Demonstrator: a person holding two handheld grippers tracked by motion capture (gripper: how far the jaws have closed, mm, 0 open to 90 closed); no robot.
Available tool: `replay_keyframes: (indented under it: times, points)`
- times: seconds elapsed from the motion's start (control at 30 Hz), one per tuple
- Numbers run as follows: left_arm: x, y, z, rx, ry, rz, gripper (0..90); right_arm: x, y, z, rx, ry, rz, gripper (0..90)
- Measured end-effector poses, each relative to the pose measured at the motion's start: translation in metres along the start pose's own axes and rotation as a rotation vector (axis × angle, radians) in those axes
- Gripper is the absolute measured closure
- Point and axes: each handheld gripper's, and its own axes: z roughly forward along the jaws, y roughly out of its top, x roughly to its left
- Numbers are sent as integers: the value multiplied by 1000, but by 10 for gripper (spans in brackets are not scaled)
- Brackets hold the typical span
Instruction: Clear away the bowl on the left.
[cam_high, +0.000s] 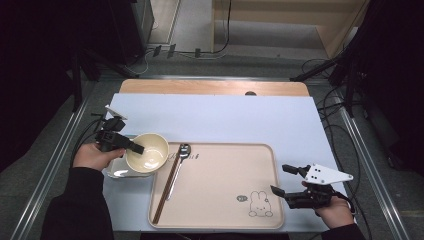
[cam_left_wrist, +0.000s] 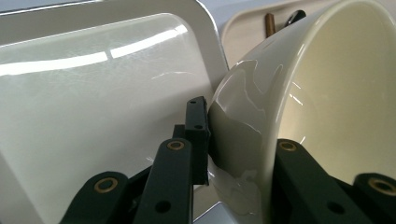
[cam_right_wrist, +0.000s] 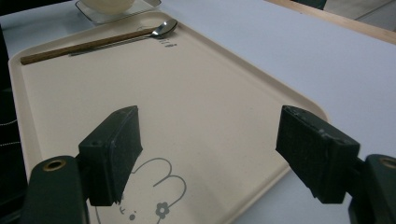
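Note:
A cream bowl (cam_high: 148, 154) is tipped on the right edge of a white square plate (cam_high: 116, 171), left of the beige tray (cam_high: 225, 170). My left gripper (cam_high: 136, 147) is shut on the bowl's rim. In the left gripper view, one jaw is outside the bowl (cam_left_wrist: 243, 112) wall and the other inside, with the white plate (cam_left_wrist: 93, 102) behind. My right gripper (cam_high: 280, 179) stands open and holds nothing over the tray's right edge. The right gripper view puts the open right gripper (cam_right_wrist: 212, 149) above the tray (cam_right_wrist: 196, 88) by its rabbit drawing.
A metal spoon (cam_high: 183, 150) and brown chopsticks (cam_high: 166, 189) lie along the tray's left side; the spoon (cam_right_wrist: 163, 27) and chopsticks (cam_right_wrist: 79, 48) are far from the right jaws. A pale blue mat (cam_high: 225, 120) covers the table. The tray's middle is bare.

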Motion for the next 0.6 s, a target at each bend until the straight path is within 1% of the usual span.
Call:
replay_keyframes:
  times: [0.03,0.17,0.23,0.27,0.37,0.43,0.57,0.6]
  points:
    - [-2,0,1,3,-5,-1,780,0,0,0,2,1,-1,221]
    - [-9,2,4,19,-4,24,779,0,0,0,1,1,-1,221]
    - [-14,3,6,20,-17,31,779,0,0,0,-2,1,0,221]
    - [-16,4,6,21,-19,43,779,0,0,0,-2,1,0,221]
    - [-23,6,9,21,-28,58,781,0,0,0,1,3,0,221]
    - [-29,7,12,30,-34,74,781,0,0,0,2,3,-2,221]
    - [-37,9,16,48,-39,95,780,0,0,0,1,3,0,221]
    - [-40,9,18,51,-46,105,780,0,0,0,2,3,-1,221]
